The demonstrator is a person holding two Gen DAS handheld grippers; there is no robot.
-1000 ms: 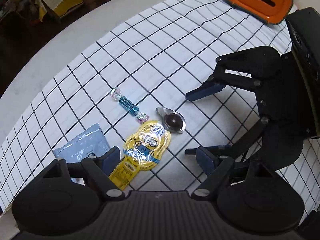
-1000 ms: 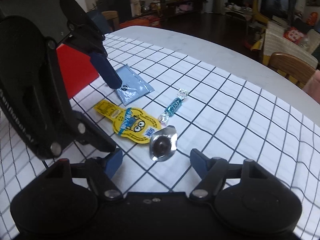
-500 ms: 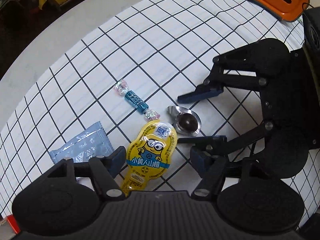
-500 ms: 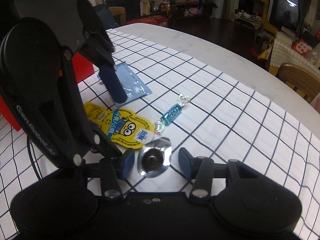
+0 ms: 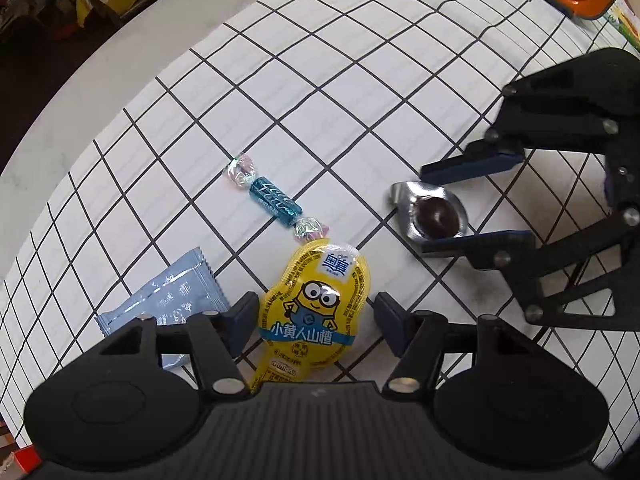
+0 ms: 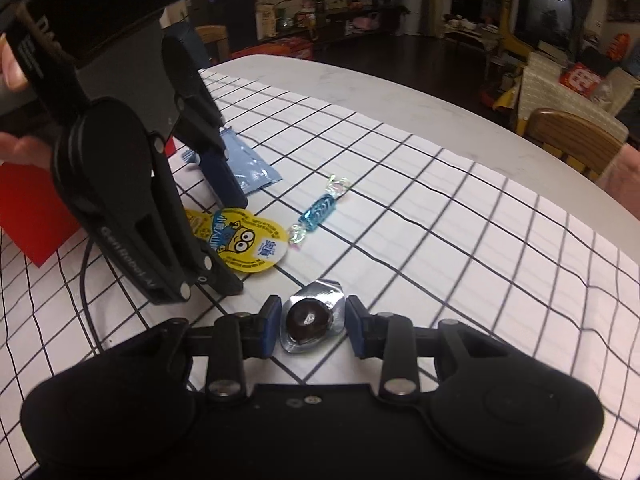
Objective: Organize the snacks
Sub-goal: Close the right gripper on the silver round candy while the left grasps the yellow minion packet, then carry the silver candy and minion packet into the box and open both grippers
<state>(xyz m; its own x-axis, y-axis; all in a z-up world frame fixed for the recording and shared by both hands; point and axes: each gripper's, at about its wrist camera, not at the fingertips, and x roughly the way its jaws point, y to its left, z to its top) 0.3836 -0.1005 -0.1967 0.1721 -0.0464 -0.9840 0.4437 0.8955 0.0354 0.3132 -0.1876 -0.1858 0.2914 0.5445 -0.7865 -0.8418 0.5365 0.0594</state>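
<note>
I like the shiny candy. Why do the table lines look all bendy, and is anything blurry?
Left wrist view: the fisheye lens curves the tablecloth grid; the foil chocolate glints. Right wrist view: grid lines far right look smeared, and the room behind is dim.

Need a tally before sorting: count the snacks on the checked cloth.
4: foil chocolate cup between the right gripper pads; yellow packet under the left gripper; blue candy beyond; pale sachet beside.

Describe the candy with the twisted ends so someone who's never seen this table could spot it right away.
On the white black-gridded tablecloth, find the yellow cartoon-printed snack pack. Just beyond its rounded top lies the teal twist-wrapped candy. It alone has shiny crinkled twists at both ends, unlike the flat pale-blue sachet and the open silver foil cup of chocolate.
</note>
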